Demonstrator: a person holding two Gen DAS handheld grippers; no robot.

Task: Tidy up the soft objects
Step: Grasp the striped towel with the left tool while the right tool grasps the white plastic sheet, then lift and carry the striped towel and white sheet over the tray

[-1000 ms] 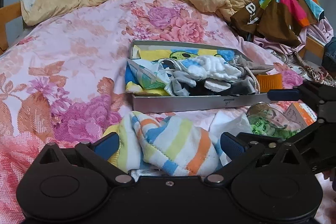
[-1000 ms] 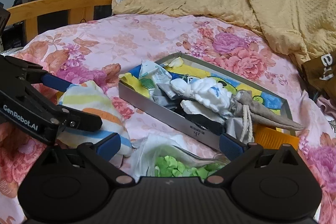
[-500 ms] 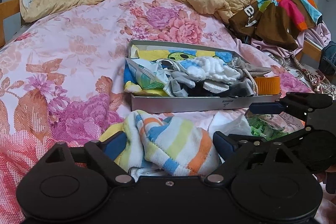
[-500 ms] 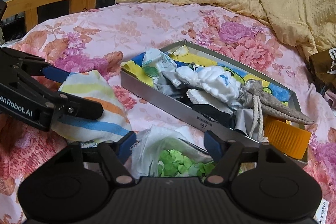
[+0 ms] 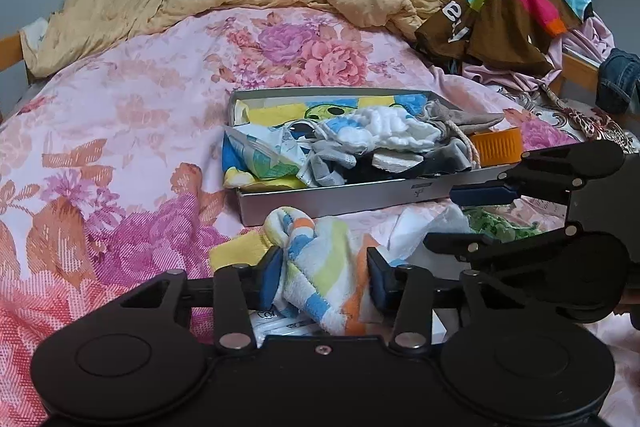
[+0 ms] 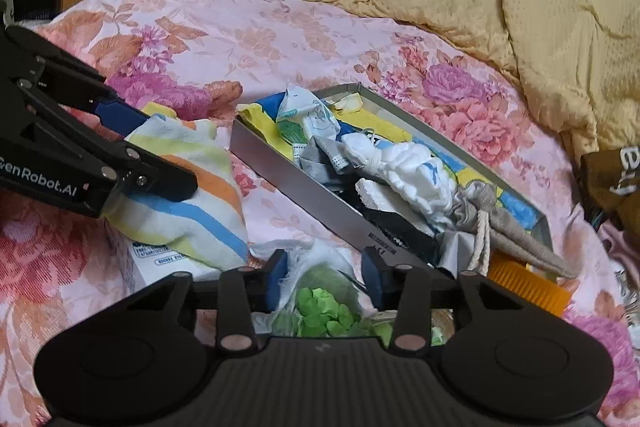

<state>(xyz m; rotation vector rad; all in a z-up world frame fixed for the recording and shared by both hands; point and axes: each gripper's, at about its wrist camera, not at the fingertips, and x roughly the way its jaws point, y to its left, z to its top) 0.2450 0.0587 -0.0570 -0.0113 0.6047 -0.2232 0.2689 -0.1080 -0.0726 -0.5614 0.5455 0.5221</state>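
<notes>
Left tongs (image 5: 322,277) clench the striped towel (image 5: 320,267) on the bed, just before the tray (image 5: 340,199) of cloths, probably to lift it in; right tongs (image 6: 322,277) grip the white bag (image 6: 320,291) of green bits alongside.

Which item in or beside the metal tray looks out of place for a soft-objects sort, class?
The orange ribbed cap stands out: it looks like hard plastic, wedged at the near right corner of the metal tray beside the beige drawstring pouch. Everything else heaped in the tray looks like cloth.
</notes>
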